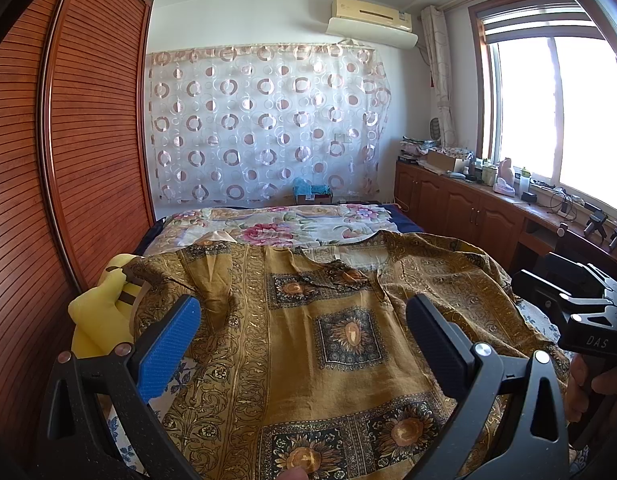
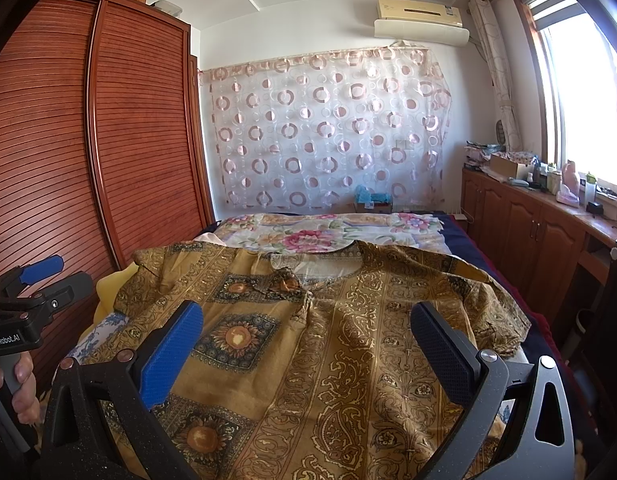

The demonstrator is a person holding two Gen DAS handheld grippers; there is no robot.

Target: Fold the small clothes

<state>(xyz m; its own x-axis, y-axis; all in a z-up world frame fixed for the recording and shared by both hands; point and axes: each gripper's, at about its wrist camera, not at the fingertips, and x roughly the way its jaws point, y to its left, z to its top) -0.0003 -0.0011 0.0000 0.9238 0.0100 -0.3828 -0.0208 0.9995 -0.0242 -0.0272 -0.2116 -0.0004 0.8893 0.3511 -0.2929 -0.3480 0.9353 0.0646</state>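
While spread flat across bed [image 1: 268,220], collar toward far wall: mustard patterned shirt [image 1: 308,320], front up, sleeves out to both sides. Left gripper [image 1: 304,332] hovering over shirt's middle, fingers wide apart, nothing between them. Right gripper [image 2: 308,340] likewise over shirt, fingers spread, holding nothing (blue pad [image 2: 170,356] on one finger). Yellow cushion [image 1: 100,312] beside left sleeve, against wardrobe [image 1: 88,120]. Hand [image 2: 22,384] gripping left handle.
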